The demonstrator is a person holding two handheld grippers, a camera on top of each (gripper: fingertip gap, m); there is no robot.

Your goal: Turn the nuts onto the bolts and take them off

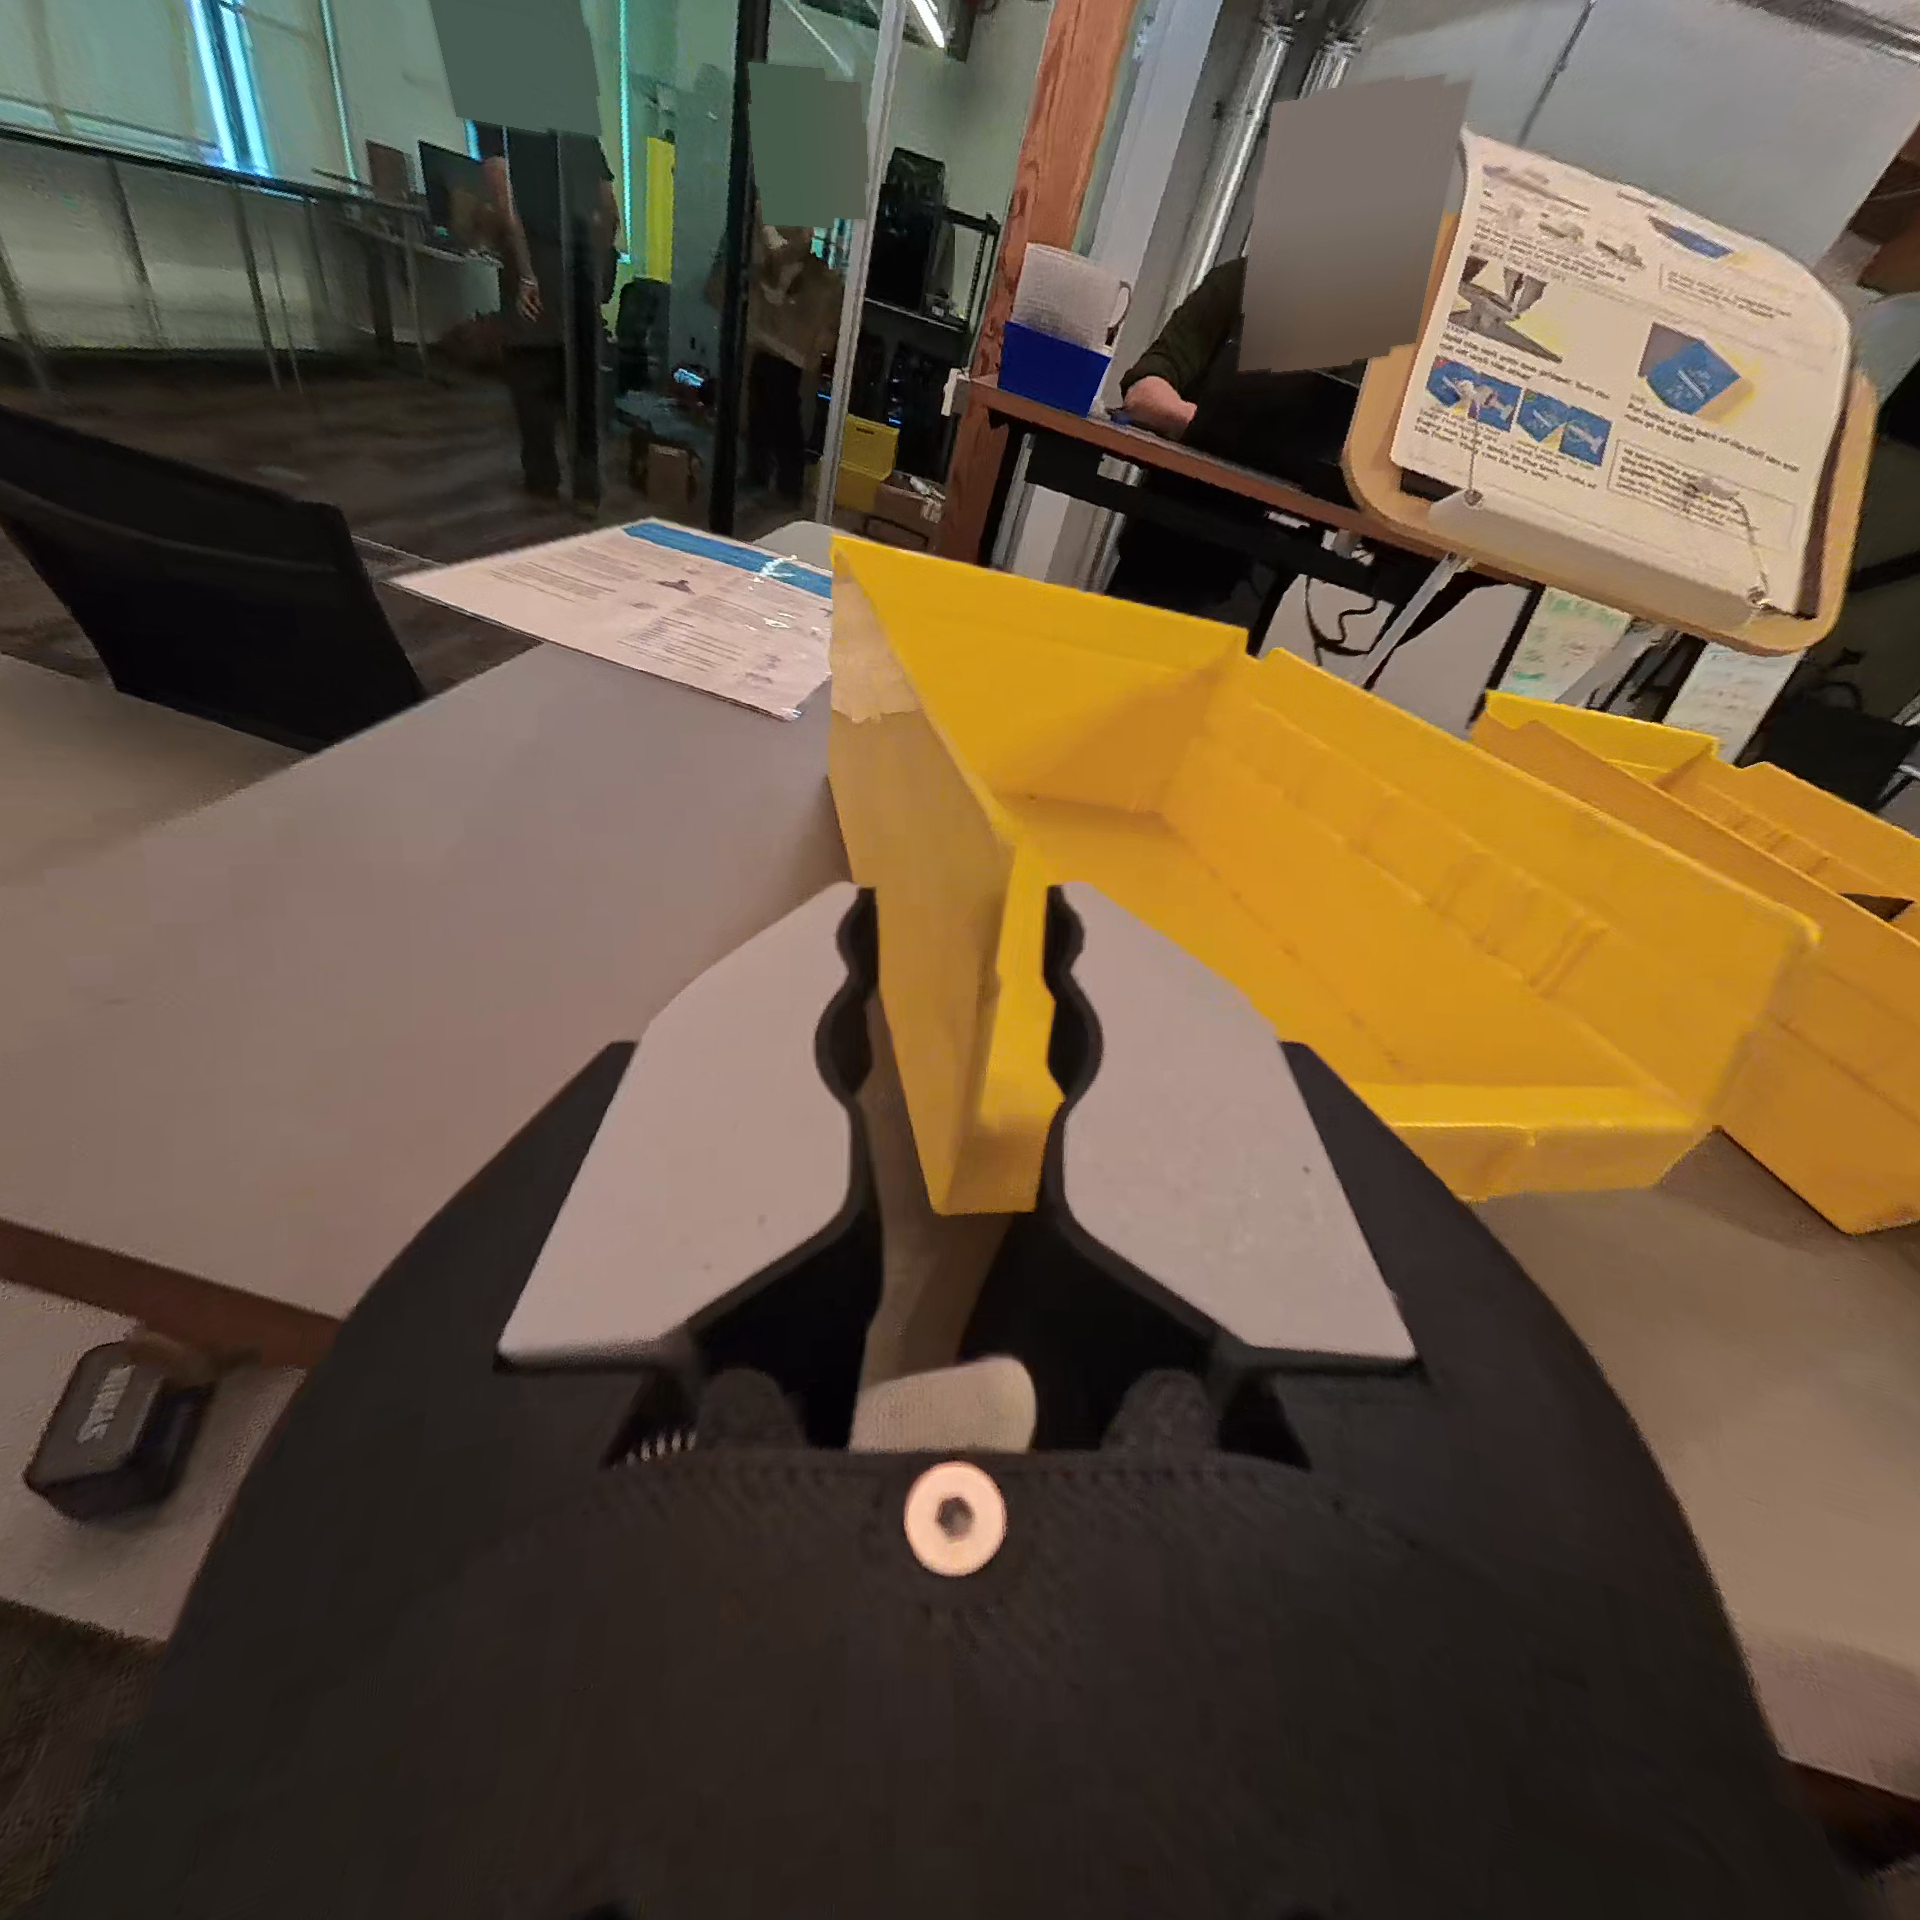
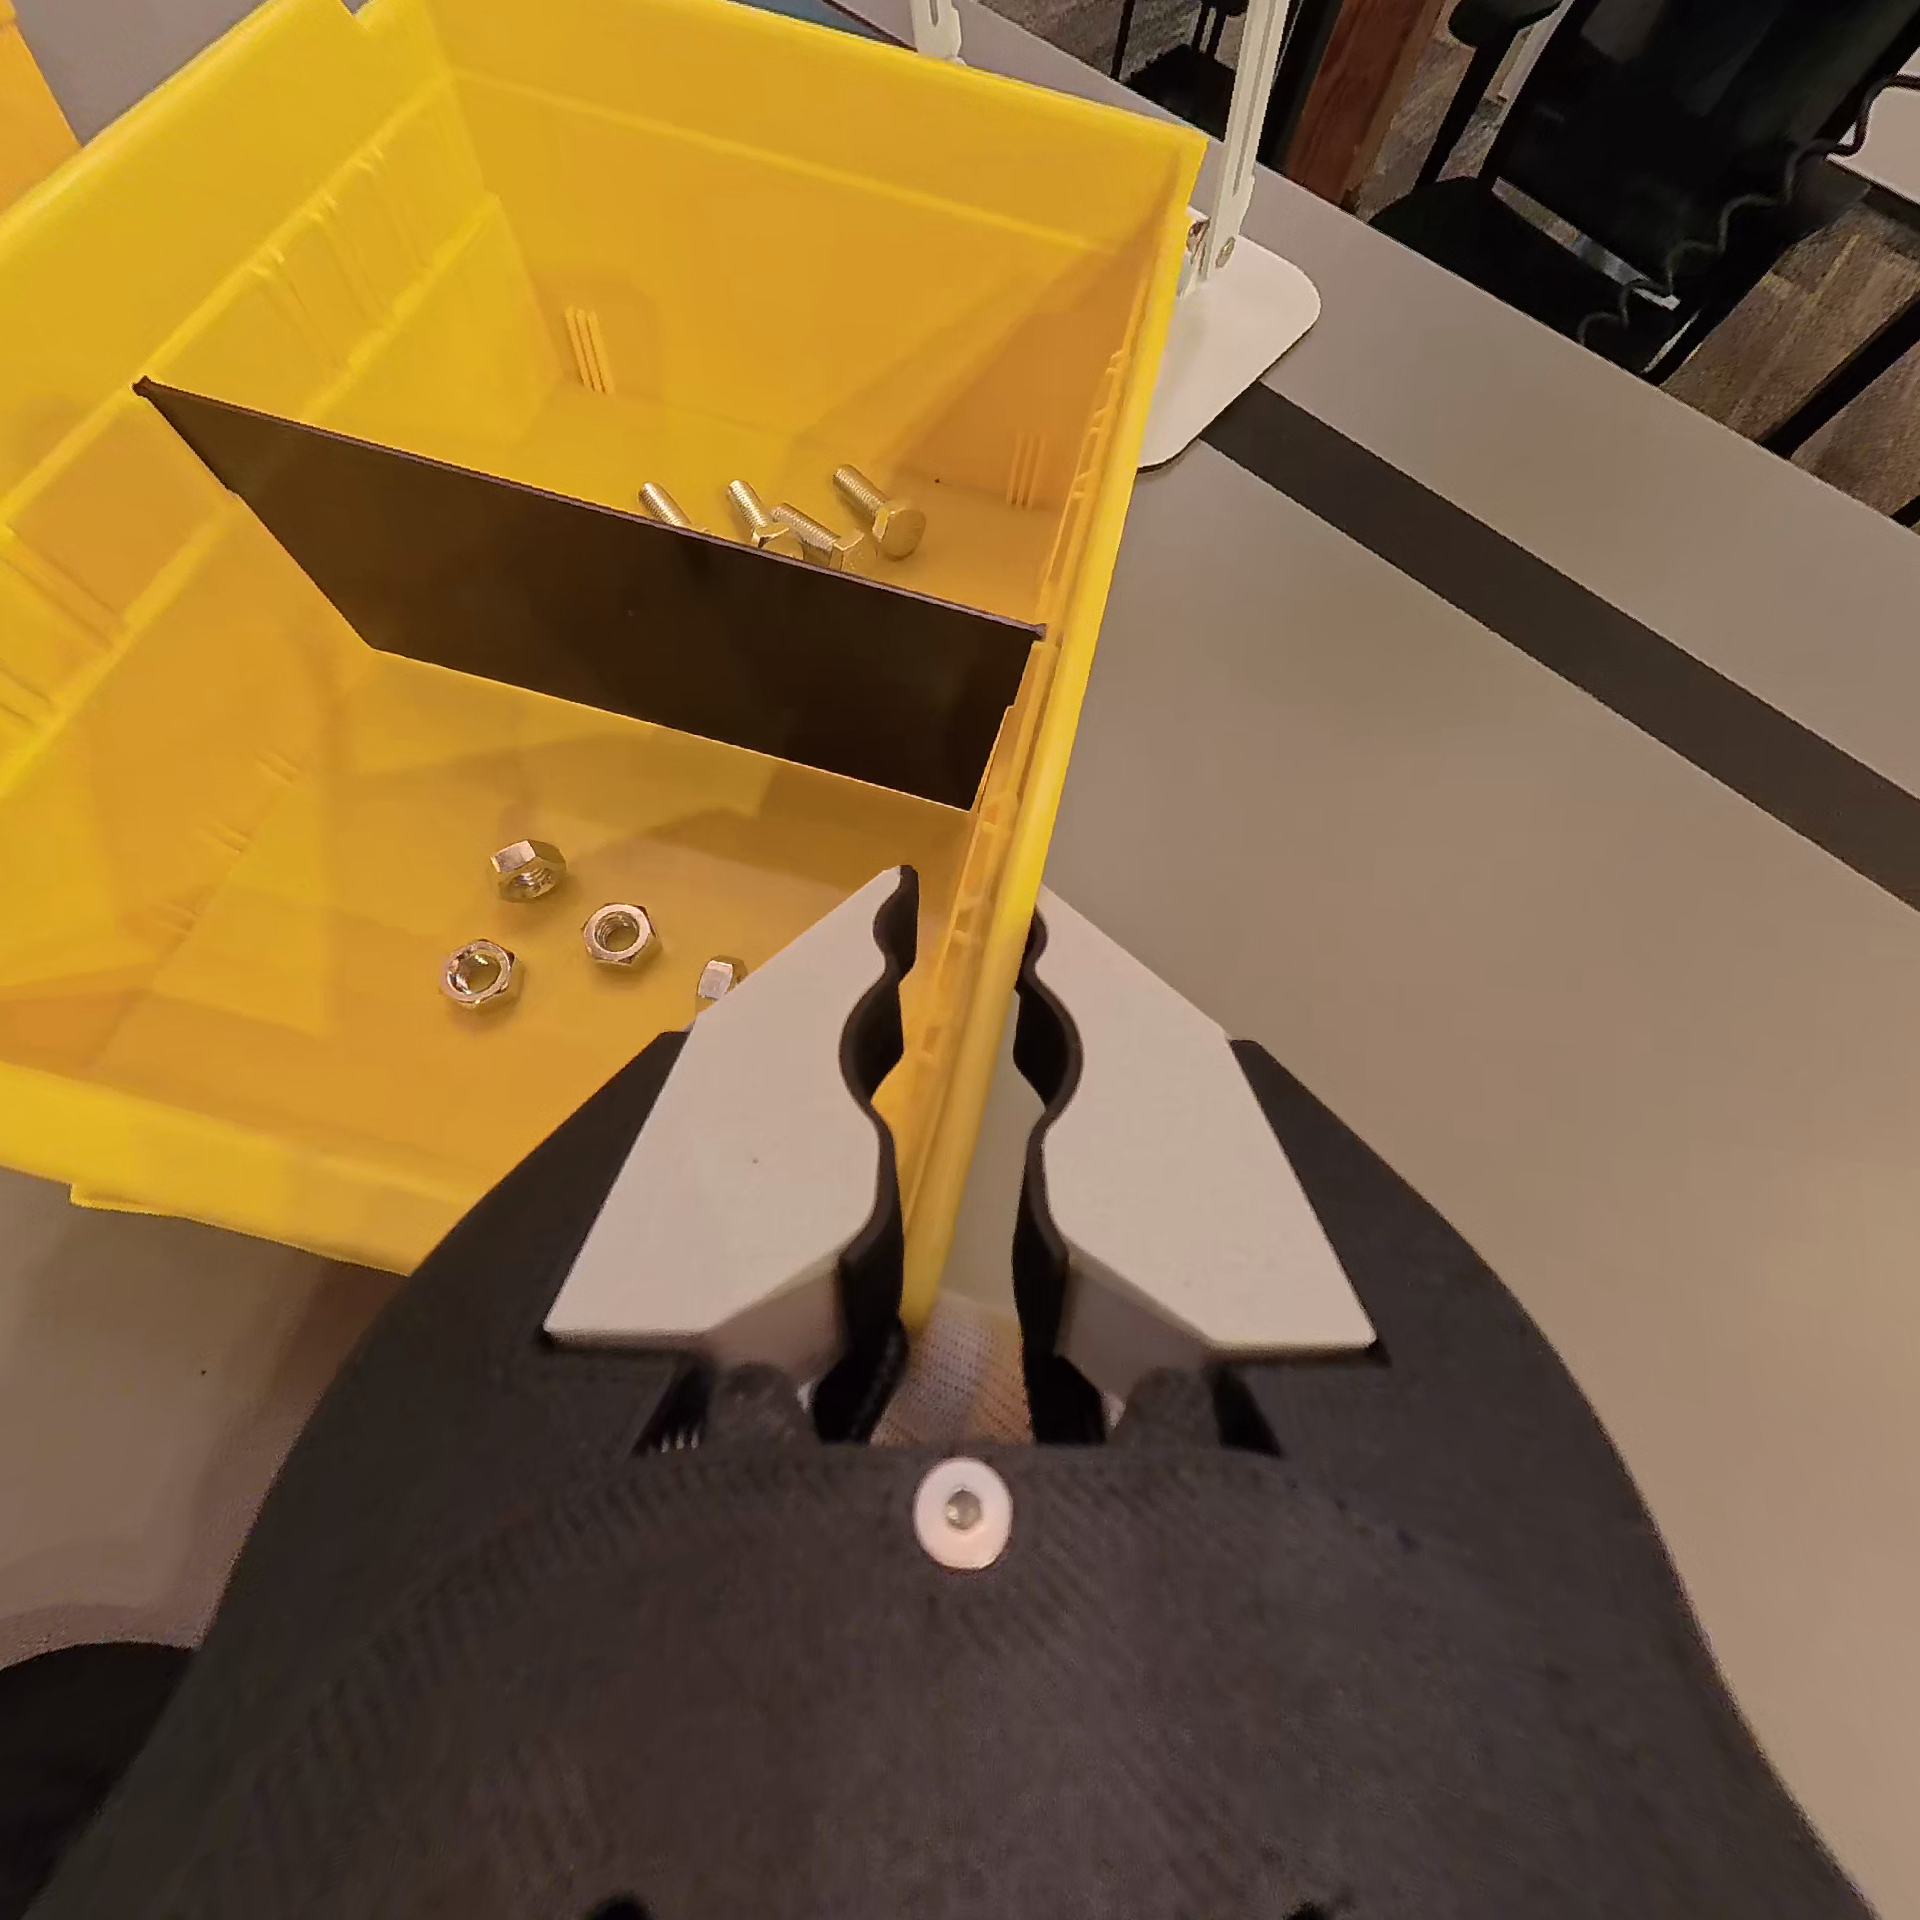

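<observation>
Nuts [image 2: 561, 925] and bolts [image 2: 821, 520] lie loose in separate bin [image 2: 748, 208] compartments, none joined; both tongs spread, straddling bin walls.

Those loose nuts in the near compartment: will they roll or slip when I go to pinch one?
The nuts lie flat on their faces, so rolling seems unlikely. They look like smooth metal on glossy bin plastic, so they may skate when nudged. They sit low, probably hard to pinch.
</observation>
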